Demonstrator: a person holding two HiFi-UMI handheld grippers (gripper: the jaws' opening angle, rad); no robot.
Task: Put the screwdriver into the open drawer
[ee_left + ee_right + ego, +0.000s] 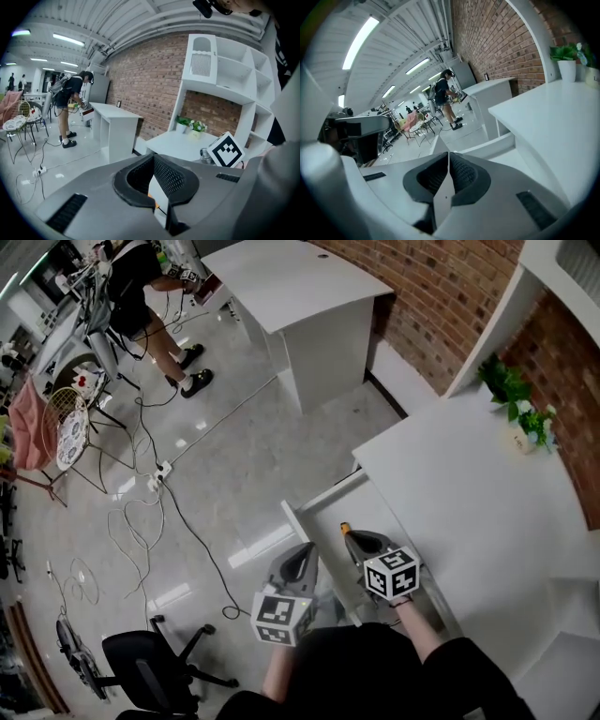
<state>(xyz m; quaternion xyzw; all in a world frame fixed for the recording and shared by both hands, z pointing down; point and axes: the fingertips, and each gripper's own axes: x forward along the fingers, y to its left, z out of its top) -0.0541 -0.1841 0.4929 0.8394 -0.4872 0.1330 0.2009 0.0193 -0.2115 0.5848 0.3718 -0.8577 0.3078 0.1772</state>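
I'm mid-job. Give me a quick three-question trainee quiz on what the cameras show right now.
1. True or false: the drawer beside the white desk stands open.
2. Pick one. The right gripper is: A) shut on a screwdriver; B) shut with nothing between its jaws; C) wide open.
3. Fill in: the potted plants stand at the back of the desk, in front of a ____ wall.

Key: 1 true; 2 B; 3 brick.
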